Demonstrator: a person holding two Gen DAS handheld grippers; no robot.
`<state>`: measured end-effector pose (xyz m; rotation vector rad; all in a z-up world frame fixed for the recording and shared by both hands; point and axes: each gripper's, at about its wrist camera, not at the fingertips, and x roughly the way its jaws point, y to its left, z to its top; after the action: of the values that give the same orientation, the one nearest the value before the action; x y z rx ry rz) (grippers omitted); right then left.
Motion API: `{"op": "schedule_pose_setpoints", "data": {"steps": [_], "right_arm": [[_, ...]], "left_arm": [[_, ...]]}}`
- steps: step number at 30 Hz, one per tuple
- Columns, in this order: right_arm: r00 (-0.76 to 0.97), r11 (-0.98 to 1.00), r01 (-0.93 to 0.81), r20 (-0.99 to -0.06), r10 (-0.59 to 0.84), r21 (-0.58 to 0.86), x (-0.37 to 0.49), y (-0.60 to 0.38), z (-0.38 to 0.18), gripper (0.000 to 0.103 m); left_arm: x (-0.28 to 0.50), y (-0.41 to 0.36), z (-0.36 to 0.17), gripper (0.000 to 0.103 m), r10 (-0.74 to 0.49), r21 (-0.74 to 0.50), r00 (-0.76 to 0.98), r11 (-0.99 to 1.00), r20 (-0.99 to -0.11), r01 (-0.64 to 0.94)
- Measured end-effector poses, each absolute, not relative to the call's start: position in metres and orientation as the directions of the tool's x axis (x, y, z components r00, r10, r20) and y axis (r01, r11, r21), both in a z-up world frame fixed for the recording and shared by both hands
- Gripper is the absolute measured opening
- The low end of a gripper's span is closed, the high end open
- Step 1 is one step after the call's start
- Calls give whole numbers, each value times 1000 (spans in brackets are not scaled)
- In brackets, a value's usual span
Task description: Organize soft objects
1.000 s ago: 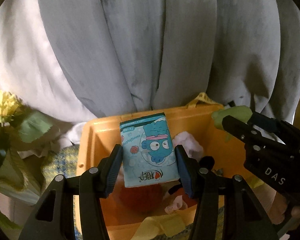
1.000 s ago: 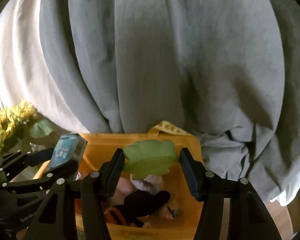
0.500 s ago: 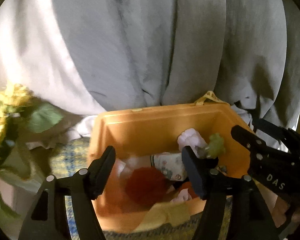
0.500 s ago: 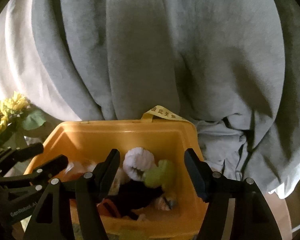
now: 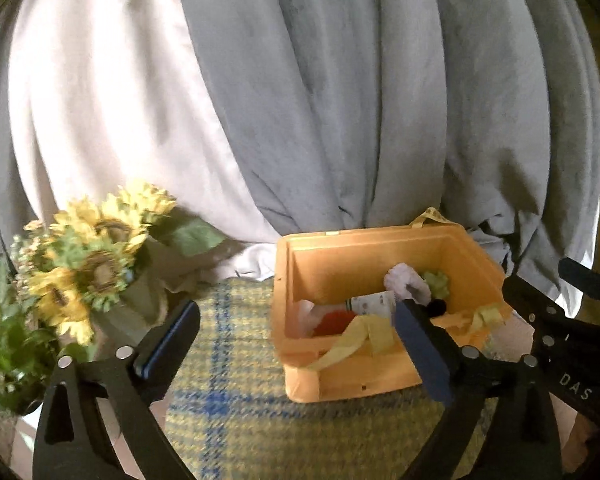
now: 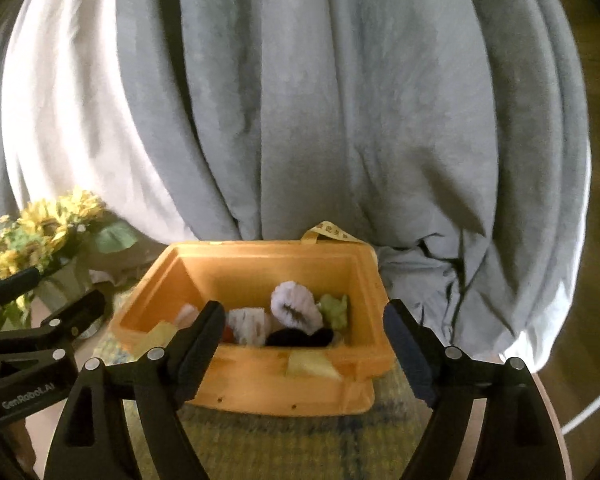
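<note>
Right wrist: both tools [image 6: 304,336] [image 5: 296,344] agape, short of bin rim [image 6: 300,360]

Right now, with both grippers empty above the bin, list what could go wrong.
1. The yellow strap drapes over the orange bin's near rim; a descending left gripper could snag it.
2. The sunflower bouquet stands close on the left; a sideways swing might topple it.
3. The bin sits on a loose plaid cloth and may slide.

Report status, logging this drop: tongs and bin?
Both tongs open, empty. Soft items inside orange bin. Nothing blocking.
</note>
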<state>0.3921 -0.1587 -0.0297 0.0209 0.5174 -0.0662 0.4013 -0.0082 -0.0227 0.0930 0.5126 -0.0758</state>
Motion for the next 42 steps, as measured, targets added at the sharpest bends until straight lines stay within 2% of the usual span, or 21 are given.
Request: {"op": "schedule_pose_setpoints", "data": {"steps": [8,13,17,28,42], "right_arm": [[881,993,113,-466,-88,25,323,-145,-22,85],[884,988,152,-452,-123,28,279,-134,-18,86],[893,986,167,-427,-140,27,246,-129,-11,90],[916,990,140,-381,-123,18,161,-136,6,93],[914,992,126,-389,-113,7,69,-142,8,94]], "left_arm": [[333,9,-10,103,-86,91,896,986,-435,139],[297,15,-7,103,-117,91,895,981,-429,172],[264,16,-3,103,-115,97,903,981,-414,169],[174,17,6,103,-87,85,922,988,-378,128],[82,20,3,103,-76,80,934,991,-350,111]]}}
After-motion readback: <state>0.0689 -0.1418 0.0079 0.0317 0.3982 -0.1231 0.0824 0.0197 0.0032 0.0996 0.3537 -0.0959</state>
